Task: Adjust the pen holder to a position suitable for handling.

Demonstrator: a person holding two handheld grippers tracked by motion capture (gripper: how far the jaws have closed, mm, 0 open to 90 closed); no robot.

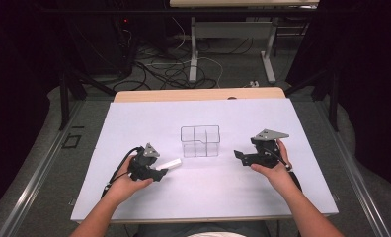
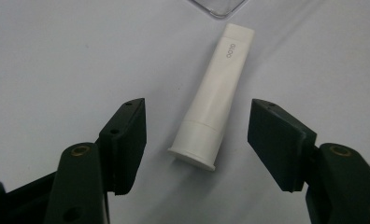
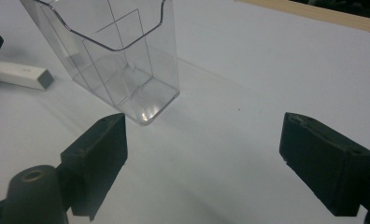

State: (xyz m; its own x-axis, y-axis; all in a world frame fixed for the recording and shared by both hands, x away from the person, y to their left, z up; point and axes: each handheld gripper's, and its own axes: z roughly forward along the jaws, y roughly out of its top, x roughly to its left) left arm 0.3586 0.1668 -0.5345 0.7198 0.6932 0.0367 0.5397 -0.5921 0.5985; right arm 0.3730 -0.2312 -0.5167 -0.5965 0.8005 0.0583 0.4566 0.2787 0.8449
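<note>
- White sheet covers the bench (image 1: 134, 197), dark room and loose cables behind it.
- Left claw (image 2: 197, 135) sits half-wide around the cap end of the white tube (image 2: 216, 98), pads not touching it yet. So I'd call this the grab step.
- Tube lies flat just left of the clear divided bin (image 1: 200, 141).
- Right claw (image 3: 204, 154) hangs wide and empty beside the bin.
- Next move, I reckon: squeeze evenly, lift, tip it into a compartment.
</note>
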